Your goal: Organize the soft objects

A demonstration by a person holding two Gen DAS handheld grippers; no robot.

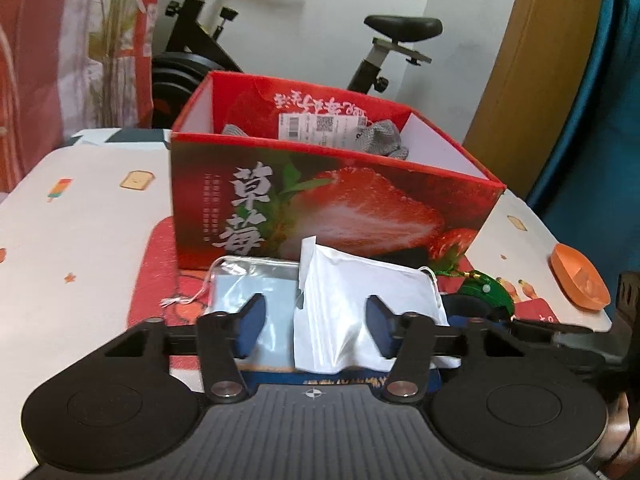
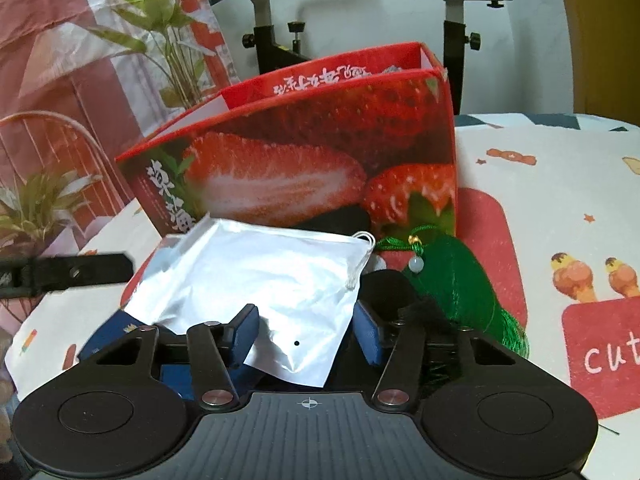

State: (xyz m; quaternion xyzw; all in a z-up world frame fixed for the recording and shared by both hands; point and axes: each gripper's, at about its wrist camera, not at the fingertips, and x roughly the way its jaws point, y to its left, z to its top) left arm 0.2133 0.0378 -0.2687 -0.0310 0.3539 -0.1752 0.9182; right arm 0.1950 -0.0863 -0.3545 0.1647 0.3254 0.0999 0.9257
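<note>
A red strawberry box (image 1: 320, 200) stands on the table, with grey cloth (image 1: 380, 136) inside; the box also shows in the right wrist view (image 2: 304, 160). In front of it lie a white packaged mask (image 1: 360, 300), a silvery blue packet (image 1: 248, 280) and a green tasselled pouch (image 1: 486, 290). My left gripper (image 1: 316, 320) is open, its jaws either side of the white package. My right gripper (image 2: 306, 328) is open over the same white package (image 2: 260, 276), with the green pouch (image 2: 460, 280) to its right. A dark blue item (image 2: 108, 332) lies under the package.
An orange dish (image 1: 580, 280) sits at the table's right edge. An exercise bike (image 1: 376, 52) stands behind the box by the wall. A plant (image 2: 160, 32) and a red-patterned curtain are at the left. The patterned tablecloth (image 2: 560, 184) covers the table.
</note>
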